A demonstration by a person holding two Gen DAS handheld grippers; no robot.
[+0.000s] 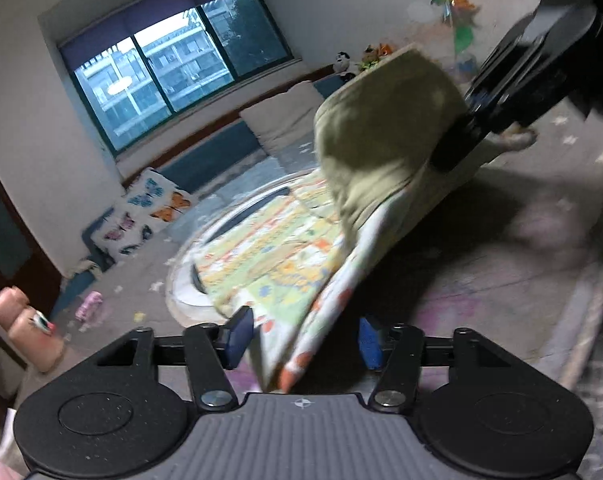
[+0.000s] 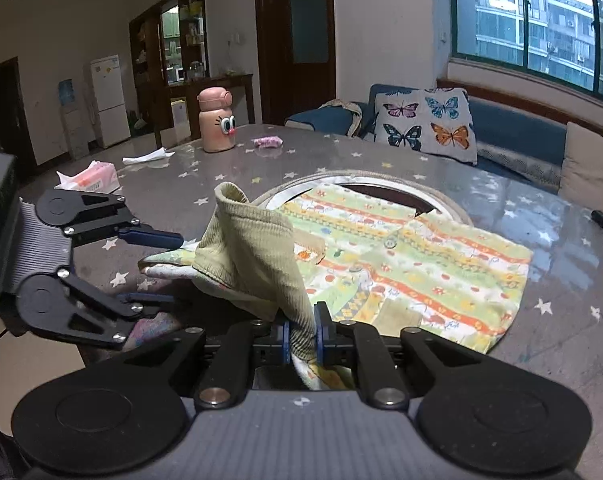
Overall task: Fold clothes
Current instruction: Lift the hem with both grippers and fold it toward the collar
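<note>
Garment: a child's patterned shirt (image 2: 413,264) with a green ribbed cuff (image 2: 253,248) lies spread on the desk (image 2: 521,360), partly over a round inset ring (image 2: 365,179); its near sleeve is lifted off the surface.
Right gripper (image 2: 301,338): its 2 blue-padded fingers (image 2: 284,336) are clamped together on the ribbed cuff, which stands up above them.
Left gripper (image 1: 303,338): fingers (image 1: 237,334) apart, with the shirt's printed edge hanging between them and no pad visibly pressing it.
Desk: grey with white stars.
Far side: pink cartoon-eyed bottle (image 2: 217,120), tissue pack (image 2: 91,176), butterfly cushion (image 2: 425,122) on a blue sofa.
</note>
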